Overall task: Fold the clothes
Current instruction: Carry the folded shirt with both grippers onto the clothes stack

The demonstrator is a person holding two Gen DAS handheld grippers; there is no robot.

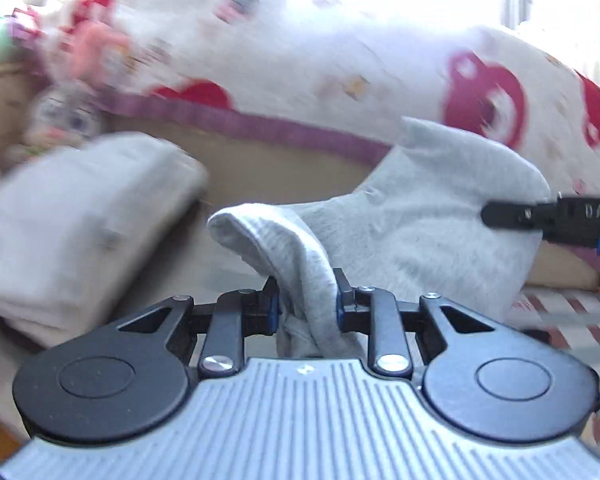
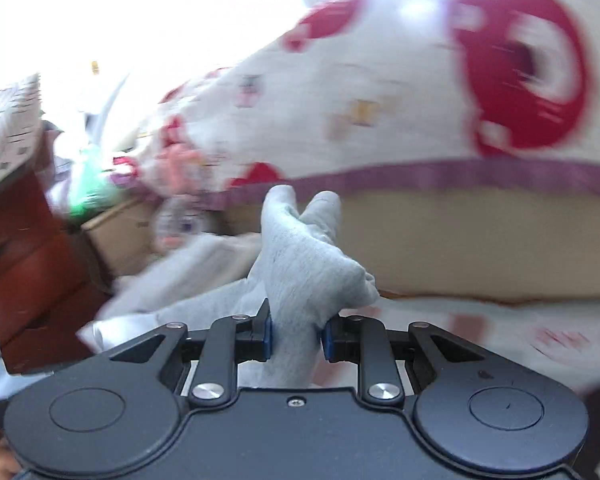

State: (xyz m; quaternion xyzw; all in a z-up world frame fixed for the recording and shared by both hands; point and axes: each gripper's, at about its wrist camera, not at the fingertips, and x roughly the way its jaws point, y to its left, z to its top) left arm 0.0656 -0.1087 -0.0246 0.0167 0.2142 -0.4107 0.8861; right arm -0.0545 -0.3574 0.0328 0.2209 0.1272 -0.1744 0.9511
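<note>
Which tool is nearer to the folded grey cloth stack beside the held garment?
Left. The left tool has the folded grey cloth stack close on its left; the right tool, gripping the light grey garment, sits farther right.

Soft matt grey knit garment [image 1: 420, 232]; printed cotton quilt [image 1: 300, 60]; matt black plastic jaws.

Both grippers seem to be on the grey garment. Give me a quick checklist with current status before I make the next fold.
1. Left gripper clamped on the grey garment: ok, fabric bunched between its pads.
2. Right gripper clamped on the same garment: ok, cloth pinched between its blue pads.
3. Garment spread flat between the two grips: not ok, it is bunched and twisted at both.
4. Folded grey stack out of the way: ok, it lies apart on the left.
5. Patterned quilt clear of the garment: cannot tell, it bulks close behind.
6. Image sharpness: not ok, background is motion-blurred.
</note>
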